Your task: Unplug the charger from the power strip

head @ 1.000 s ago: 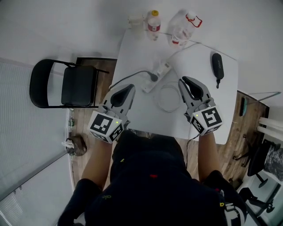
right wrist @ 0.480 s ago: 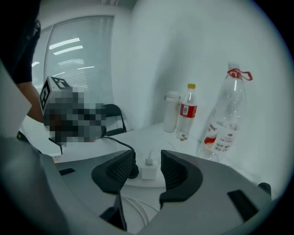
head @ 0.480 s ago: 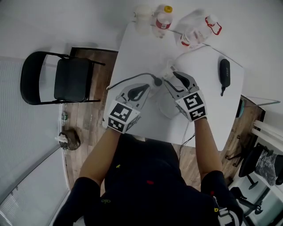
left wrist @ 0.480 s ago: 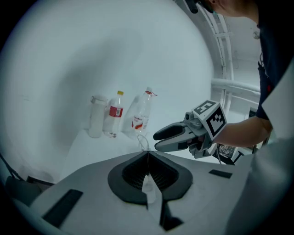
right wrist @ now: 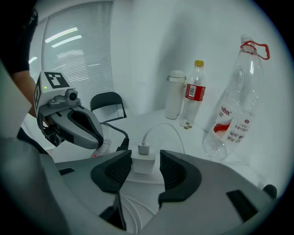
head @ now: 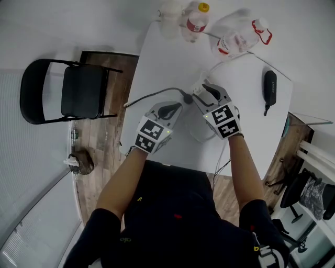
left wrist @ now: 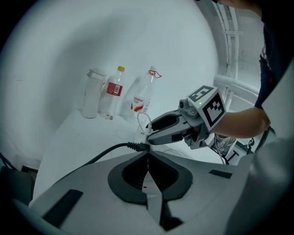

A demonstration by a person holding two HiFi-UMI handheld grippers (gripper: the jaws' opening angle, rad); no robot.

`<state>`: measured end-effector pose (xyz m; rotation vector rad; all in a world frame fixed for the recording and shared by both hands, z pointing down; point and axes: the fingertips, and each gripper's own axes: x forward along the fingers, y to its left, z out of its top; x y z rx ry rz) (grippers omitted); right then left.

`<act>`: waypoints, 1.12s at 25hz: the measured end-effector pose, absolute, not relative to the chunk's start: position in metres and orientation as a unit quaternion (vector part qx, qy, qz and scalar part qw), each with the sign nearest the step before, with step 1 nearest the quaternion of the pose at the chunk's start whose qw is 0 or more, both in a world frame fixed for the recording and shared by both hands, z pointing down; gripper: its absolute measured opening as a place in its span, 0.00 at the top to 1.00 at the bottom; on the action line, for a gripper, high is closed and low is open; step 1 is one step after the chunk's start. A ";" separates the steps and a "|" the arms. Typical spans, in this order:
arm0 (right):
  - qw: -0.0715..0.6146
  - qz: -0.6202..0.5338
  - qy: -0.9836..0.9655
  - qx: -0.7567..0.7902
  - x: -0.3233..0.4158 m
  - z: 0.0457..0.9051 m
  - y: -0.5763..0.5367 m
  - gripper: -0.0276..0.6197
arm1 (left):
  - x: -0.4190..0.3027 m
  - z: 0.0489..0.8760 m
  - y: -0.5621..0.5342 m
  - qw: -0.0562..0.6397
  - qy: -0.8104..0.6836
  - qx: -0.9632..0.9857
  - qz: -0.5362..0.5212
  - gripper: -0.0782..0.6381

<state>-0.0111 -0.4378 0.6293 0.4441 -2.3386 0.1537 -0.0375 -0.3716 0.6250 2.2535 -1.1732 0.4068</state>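
Note:
A white charger [right wrist: 144, 163] with a white USB cable [right wrist: 161, 128] stands plugged in the white power strip [head: 197, 85] in the middle of the table. My right gripper [right wrist: 145, 156] is open; its jaws have just been opening and now stand on either side of the charger without squeezing it. My left gripper [left wrist: 148, 153] is shut and empty, its tip just short of the strip's black cable [left wrist: 105, 151]. In the right gripper view the left gripper [right wrist: 102, 137] hovers over the strip's end with the red light. The head view shows both the left gripper [head: 177, 107] and the right gripper [head: 205, 90] at the strip.
At the table's far edge stand a white flask [head: 170, 15], a red-labelled bottle [head: 196, 21] and a large clear bottle [head: 238, 36]. A black oblong object [head: 269, 86] lies at the right. A black folding chair [head: 68, 94] stands left of the white table [head: 157, 57].
Both grippers moved forward and down from the table's near edge to the power strip. The right jaws went from shut to open, with the charger now between them.

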 end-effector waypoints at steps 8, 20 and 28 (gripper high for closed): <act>0.367 0.057 -0.914 0.165 -0.011 0.632 -0.435 0.69 | -0.037 0.629 -0.371 0.296 -0.431 0.840 0.148 0.86; 0.229 0.074 -0.931 0.274 0.009 0.524 -0.443 0.70 | -0.037 0.590 -0.371 0.252 -0.430 0.853 0.154 0.86; 0.111 0.076 -0.920 0.368 0.053 0.423 -0.408 0.70 | -0.075 0.449 -0.353 0.127 -0.462 0.873 0.089 0.86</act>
